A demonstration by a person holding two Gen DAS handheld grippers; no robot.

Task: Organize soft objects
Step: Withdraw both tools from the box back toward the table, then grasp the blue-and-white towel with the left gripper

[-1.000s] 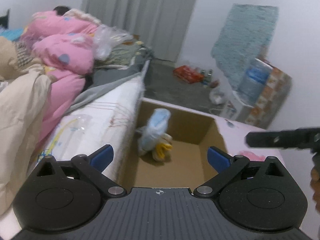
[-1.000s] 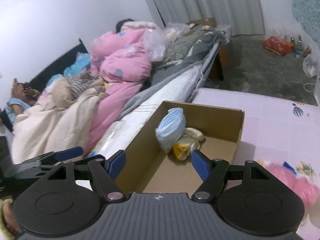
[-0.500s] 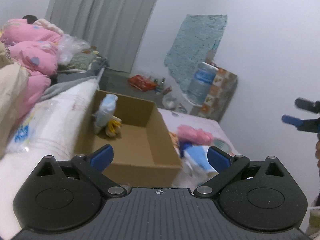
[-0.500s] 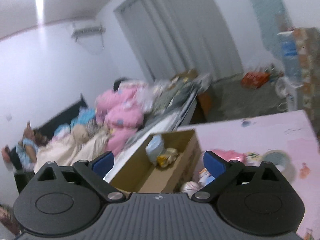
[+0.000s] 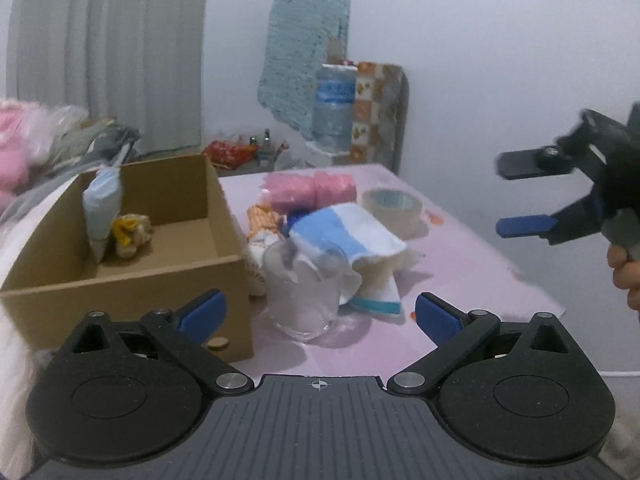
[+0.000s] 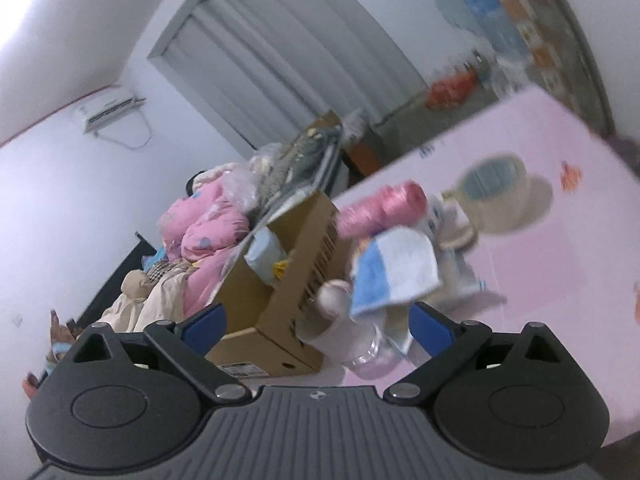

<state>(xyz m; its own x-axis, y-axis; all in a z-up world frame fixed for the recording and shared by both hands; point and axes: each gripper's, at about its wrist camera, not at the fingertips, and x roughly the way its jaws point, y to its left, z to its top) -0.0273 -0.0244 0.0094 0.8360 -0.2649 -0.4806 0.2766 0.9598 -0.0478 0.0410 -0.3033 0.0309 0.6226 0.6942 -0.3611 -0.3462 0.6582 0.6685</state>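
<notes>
Both the left claw (image 5: 320, 312) and right claw (image 6: 316, 320) gape empty; the blue-and-white cloth (image 5: 344, 236) looks light and floppy, best pinched at its bunched near fold.

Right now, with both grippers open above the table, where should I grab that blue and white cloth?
Pinch the blue and white cloth at its raised, bunched middle, coming from above on the near side. It drapes over the clear cup, so low edges are tucked; likely lifts clean.

A tape roll (image 5: 391, 204) lies on the pink table (image 5: 460, 256) — behind, a water jug (image 5: 334, 108) and grey curtain (image 5: 108, 52).
</notes>
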